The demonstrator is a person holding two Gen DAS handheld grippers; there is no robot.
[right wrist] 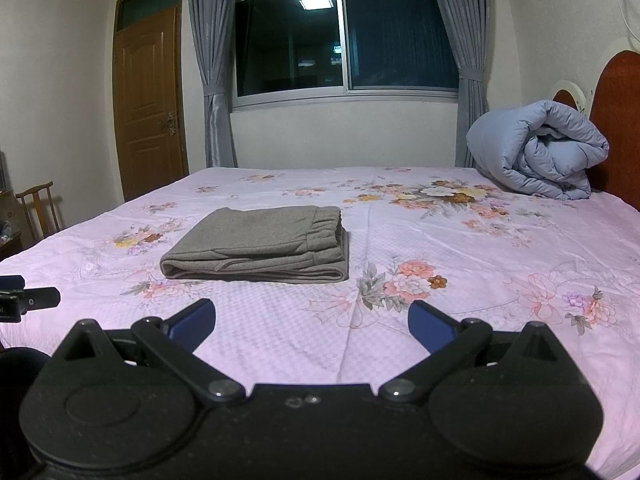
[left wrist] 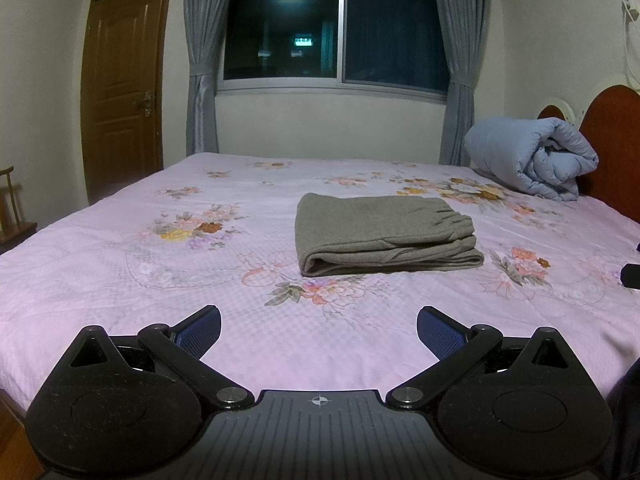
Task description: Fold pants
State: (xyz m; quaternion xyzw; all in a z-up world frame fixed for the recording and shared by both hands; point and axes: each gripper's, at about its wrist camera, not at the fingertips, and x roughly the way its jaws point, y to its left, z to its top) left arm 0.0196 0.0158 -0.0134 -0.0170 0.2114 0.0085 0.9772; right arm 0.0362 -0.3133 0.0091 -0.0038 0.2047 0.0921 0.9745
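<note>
Grey pants point(left wrist: 380, 232) lie folded into a flat rectangle in the middle of the pink floral bed point(left wrist: 120, 280), with the elastic waistband on the right side. In the right wrist view the same pants point(right wrist: 256, 248) sit left of centre on the bed point(right wrist: 480, 320). My left gripper point(left wrist: 319, 330) hovers open over the near part of the bed, well short of the pants, nothing between its blue pads. My right gripper point(right wrist: 310, 324) is open too, empty, in front and to the right of the pants. The left gripper's tip point(right wrist: 24, 300) shows at the left edge of that view.
A rolled blue duvet point(left wrist: 532, 156) lies at the far right by the red headboard point(left wrist: 616, 148). Beyond the bed are a dark window point(left wrist: 336, 32) with grey curtains and a wooden door point(left wrist: 124, 88). A wooden chair point(right wrist: 38, 208) stands at the left.
</note>
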